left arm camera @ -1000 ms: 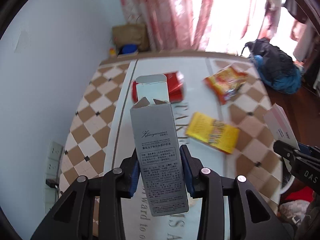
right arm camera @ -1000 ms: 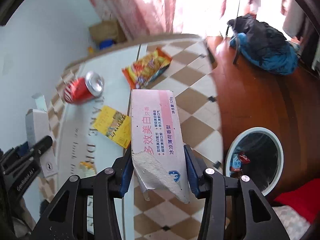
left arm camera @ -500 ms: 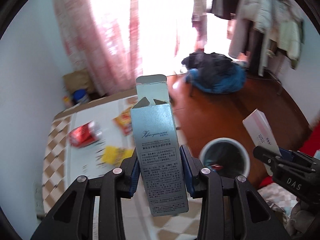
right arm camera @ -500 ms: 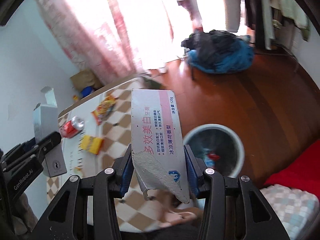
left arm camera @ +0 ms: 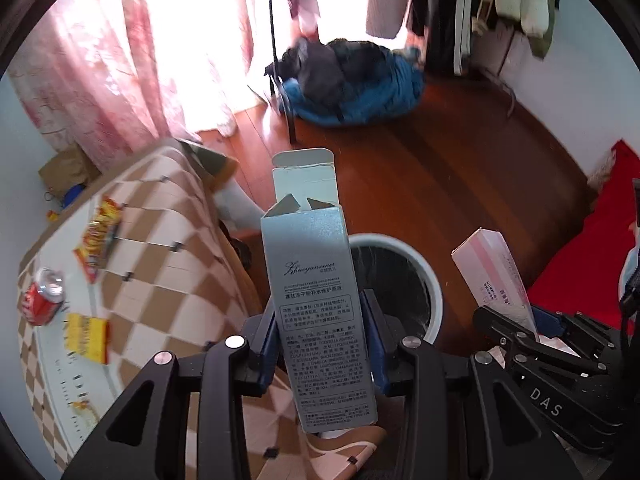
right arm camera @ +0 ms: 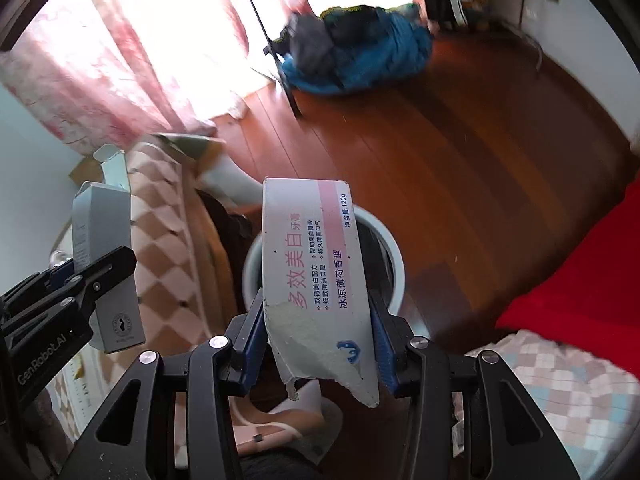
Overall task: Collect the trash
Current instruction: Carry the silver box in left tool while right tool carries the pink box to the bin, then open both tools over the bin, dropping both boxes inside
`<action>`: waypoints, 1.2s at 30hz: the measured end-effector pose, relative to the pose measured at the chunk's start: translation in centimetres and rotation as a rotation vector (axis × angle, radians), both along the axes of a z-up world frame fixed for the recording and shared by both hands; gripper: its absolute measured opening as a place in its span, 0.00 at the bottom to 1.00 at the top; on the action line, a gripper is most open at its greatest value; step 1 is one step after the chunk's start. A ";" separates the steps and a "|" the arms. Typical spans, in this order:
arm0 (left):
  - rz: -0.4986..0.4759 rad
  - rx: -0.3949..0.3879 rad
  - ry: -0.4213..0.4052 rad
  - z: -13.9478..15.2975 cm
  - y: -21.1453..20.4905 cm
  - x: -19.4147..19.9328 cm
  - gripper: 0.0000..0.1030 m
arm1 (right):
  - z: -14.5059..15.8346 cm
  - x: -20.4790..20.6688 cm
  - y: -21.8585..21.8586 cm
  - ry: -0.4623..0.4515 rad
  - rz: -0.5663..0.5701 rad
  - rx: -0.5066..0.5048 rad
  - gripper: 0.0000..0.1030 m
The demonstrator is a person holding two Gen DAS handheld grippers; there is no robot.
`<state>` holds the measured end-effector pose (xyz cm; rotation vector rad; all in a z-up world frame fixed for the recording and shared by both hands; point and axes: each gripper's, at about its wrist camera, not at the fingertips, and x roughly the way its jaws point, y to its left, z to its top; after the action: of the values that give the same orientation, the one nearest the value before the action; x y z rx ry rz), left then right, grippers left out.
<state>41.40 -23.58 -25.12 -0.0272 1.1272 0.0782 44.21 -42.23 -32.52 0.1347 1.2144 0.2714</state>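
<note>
left tongs [left arm camera: 320,344] clamped on grey carton [left arm camera: 316,300], right tongs [right arm camera: 320,340] clamped on torn pink toothpaste box [right arm camera: 316,272], both above white bin [left arm camera: 434,292] on wood floor, cola can [left arm camera: 42,298] and snack wrappers [left arm camera: 98,236] on counter [left arm camera: 160,280] at left

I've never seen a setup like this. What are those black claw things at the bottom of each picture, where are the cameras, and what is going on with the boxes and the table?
There is no robot here: a person holds a two-finger gripper in each hand, and each carries a wide-angle camera looking along its fingers. So one picture is the left tool's view, the other the right's.

The left gripper is clamped on a silver-grey carton with its top flap open. The right gripper is clamped on a torn white-and-pink toothpaste box. Both boxes hang above a round white bin on the wooden floor.

On the checked tablecloth to the left lie a red drinks can, a yellow packet and an orange snack wrapper.
</note>
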 end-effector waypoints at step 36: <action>0.060 -0.013 0.170 -6.8 0.4 3.3 0.93 | -7.5 5.2 -0.3 0.149 -0.025 -0.111 1.00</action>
<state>44.75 -23.23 -31.94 -0.0666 1.2967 0.1285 49.39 -42.57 -40.01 0.0747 1.3723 0.1745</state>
